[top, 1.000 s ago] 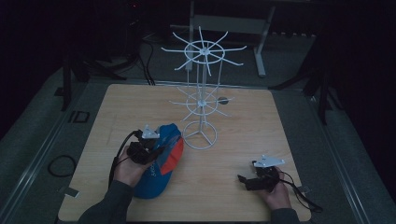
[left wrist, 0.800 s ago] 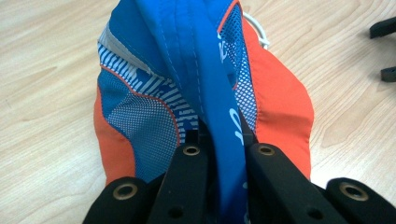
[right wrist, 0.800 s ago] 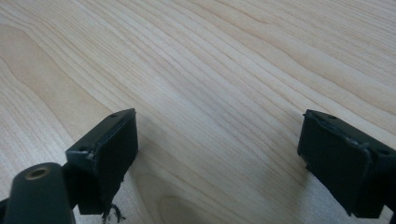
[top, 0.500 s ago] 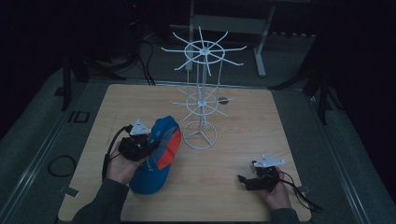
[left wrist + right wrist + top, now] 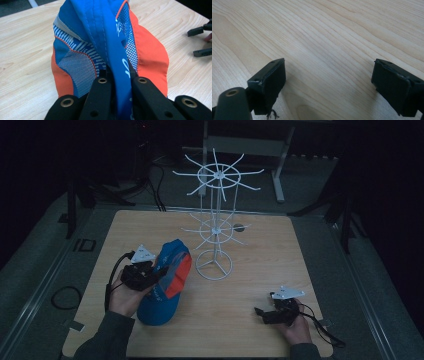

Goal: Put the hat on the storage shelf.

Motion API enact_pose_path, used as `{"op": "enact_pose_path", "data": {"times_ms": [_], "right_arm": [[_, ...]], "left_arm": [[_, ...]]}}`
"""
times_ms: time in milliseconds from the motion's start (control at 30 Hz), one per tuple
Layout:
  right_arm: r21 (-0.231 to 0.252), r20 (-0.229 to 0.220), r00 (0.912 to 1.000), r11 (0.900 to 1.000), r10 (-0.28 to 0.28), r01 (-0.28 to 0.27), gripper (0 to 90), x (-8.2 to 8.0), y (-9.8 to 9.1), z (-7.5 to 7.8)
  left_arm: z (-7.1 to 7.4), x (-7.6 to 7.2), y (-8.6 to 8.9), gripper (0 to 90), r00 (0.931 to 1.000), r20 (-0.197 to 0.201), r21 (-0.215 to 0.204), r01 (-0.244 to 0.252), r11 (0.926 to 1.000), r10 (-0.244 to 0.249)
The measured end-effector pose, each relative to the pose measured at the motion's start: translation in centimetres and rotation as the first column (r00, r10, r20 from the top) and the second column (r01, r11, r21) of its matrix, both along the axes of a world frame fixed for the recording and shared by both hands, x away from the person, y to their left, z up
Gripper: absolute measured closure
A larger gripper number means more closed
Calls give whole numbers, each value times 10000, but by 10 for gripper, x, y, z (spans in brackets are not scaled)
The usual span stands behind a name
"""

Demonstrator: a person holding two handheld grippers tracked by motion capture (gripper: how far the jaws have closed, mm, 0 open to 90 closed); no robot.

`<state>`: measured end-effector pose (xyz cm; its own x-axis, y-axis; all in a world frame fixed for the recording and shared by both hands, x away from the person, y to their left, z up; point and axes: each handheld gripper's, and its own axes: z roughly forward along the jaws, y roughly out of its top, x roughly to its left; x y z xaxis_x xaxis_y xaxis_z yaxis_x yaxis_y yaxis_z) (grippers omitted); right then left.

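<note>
The left gripper (image 5: 117,82) pinches a blue band of the cap (image 5: 110,47); the jaws press together on the fabric with the band running straight out between them. The cap lies on the counter (image 5: 240,315) directly ahead of this gripper, its orange panels spreading to either side of the jaws.

The step in hand appears to be lifting the cap toward the rack (image 5: 215,220), which stands ahead of the left gripper and beyond the cap. To do it well, the pinch should hold the doubled band rather than a single mesh layer, and the lift should go straight up so the fabric does not slip.

The right gripper (image 5: 329,82) is spread wide, low over bare counter.

The left gripper view shows the pinch point and stitching; the high view shows the rack's prongs and both hands' spacing.
</note>
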<state>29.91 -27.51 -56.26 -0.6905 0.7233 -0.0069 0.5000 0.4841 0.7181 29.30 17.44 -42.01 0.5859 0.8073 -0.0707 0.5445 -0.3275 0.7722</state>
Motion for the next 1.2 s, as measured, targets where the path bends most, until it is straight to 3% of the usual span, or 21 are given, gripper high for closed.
{"op": "enact_pose_path", "data": {"times_ms": [367, 1200], "right_arm": [[4, 9, 10000, 10000, -2, 2, 119, 0, 0, 0], [-2, -5, 10000, 10000, -4, 4, 119, 0, 0, 0]], "left_arm": [[17, 2, 8, 894, 9996, 285, -109, -5, 9999, 8], [40, -3, 20, 895, 9963, 832, -384, -176, 9991, 207]]}}
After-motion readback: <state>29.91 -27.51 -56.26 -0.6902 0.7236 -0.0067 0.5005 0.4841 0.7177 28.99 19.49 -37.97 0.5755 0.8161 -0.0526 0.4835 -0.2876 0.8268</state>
